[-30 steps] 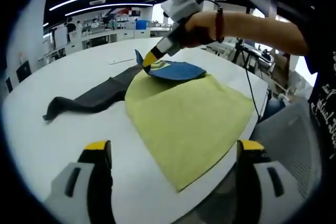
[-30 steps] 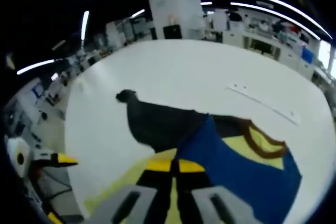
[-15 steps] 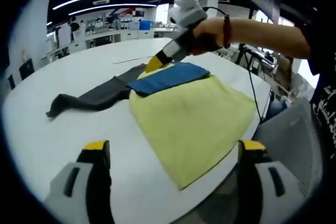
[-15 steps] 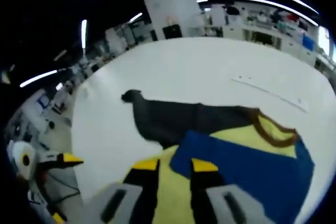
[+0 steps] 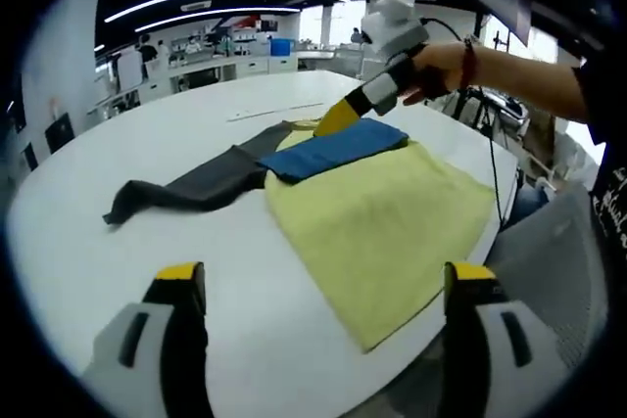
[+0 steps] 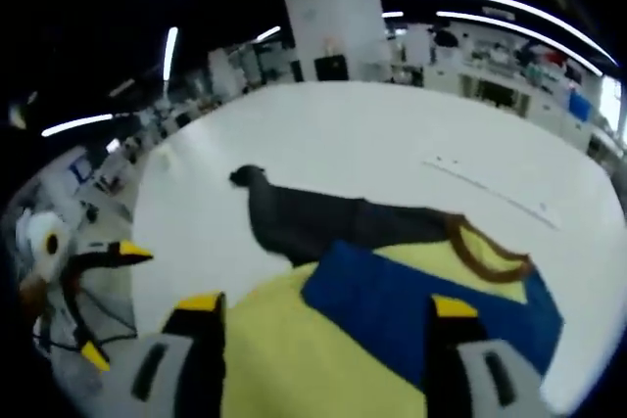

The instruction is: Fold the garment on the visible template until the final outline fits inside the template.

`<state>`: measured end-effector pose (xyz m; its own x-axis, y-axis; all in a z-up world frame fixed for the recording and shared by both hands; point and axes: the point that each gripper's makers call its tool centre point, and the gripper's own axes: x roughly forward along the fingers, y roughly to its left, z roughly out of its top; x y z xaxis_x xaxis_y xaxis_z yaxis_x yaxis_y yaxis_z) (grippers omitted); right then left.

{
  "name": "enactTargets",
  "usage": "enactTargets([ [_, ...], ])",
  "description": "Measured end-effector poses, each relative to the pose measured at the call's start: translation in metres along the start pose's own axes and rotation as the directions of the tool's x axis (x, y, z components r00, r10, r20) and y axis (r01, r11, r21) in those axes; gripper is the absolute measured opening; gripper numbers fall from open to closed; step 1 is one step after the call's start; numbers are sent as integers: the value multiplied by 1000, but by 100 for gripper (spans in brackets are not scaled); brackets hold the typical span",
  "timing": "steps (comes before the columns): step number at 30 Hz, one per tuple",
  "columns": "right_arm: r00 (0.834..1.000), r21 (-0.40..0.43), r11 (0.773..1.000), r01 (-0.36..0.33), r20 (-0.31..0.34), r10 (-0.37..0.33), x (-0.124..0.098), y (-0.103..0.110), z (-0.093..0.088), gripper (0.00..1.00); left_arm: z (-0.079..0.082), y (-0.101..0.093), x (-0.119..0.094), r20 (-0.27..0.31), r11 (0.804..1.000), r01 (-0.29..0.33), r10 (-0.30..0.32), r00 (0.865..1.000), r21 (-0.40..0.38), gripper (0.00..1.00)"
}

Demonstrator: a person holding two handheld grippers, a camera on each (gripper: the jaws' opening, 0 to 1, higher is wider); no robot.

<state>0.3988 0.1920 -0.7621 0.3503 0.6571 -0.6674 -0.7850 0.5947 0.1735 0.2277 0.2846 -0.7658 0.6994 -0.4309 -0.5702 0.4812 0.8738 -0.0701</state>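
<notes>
Garment: dark grey sleeve (image 5: 196, 183) trailing left on round white table (image 5: 98, 271), yellow body (image 5: 382, 222), blue folded panel (image 5: 333, 147). Left gripper (image 5: 318, 286) spread, near table edge, short of yellow hem. Right gripper (image 6: 318, 315) spread, 2 jaws hovering above blue panel.

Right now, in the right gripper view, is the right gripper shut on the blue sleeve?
No. The right gripper has its jaws spread wide apart above the blue sleeve, which lies flat on the yellow garment.

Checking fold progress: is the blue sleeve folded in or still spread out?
Folded in. The blue sleeve lies flat across the yellow garment's top; the dark sleeve remains spread on the table.
</notes>
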Motion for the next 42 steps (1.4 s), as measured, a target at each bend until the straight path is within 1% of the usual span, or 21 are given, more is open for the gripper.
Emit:
enactTargets([
  [4,1000,-19,1000,-13,23,13,-12,-5,0,95,1,8,0,-5,1000,-16,16,1000,6,99],
  [7,1000,-47,999,-9,22,10,-24,-9,-6,97,3,15,-1,-7,1000,-27,27,1000,13,99],
  [8,1000,-50,999,-8,21,9,-27,-13,-8,99,2,20,-1,-11,999,-35,35,999,17,99],
  [10,1000,-55,998,-15,21,17,-31,-19,-11,99,2,28,-2,-13,999,-46,46,999,20,99],
  [13,999,-55,998,-21,27,22,-42,-21,-18,99,2,41,-3,-11,998,-61,62,998,20,99],
  [20,998,-66,997,-30,45,33,-71,-27,-33,99,4,55,-3,-7,996,-87,87,996,32,99],
  [22,998,-72,997,-27,46,30,-78,-32,-38,99,4,61,-4,-9,995,-97,97,995,37,99],
  [24,998,-72,997,-20,50,24,-86,-32,-43,99,5,67,-4,-4,993,-109,109,994,37,99],
  [29,998,-66,998,-14,61,18,-102,-33,-55,99,3,88,-5,-5,988,-149,149,989,30,99],
  [30,999,-75,997,-20,48,24,-105,-32,-59,99,3,94,-6,-1,986,-161,161,987,38,99],
  [32,999,-71,997,-25,30,28,-109,-32,-64,99,2,101,-6,-7,985,-170,170,985,42,97],
  [33,999,-73,997,-24,30,27,-111,-32,-67,99,3,103,-6,-6,984,-175,176,984,43,97],
  [35,999,-79,997,-21,33,24,-115,-33,-68,99,3,115,-6,1,979,-196,196,981,48,96],
  [37,999,-95,995,-17,37,21,-120,-33,-69,99,3,126,-6,10,977,-208,208,978,53,95],
  [41,999,-152,988,-7,31,12,-128,-29,-76,99,-2,159,-4,8,970,-235,235,972,65,92],
  [42,999,-164,986,-3,33,9,-129,-29,-77,99,-2,161,-3,2,972,-230,230,973,56,91],
])
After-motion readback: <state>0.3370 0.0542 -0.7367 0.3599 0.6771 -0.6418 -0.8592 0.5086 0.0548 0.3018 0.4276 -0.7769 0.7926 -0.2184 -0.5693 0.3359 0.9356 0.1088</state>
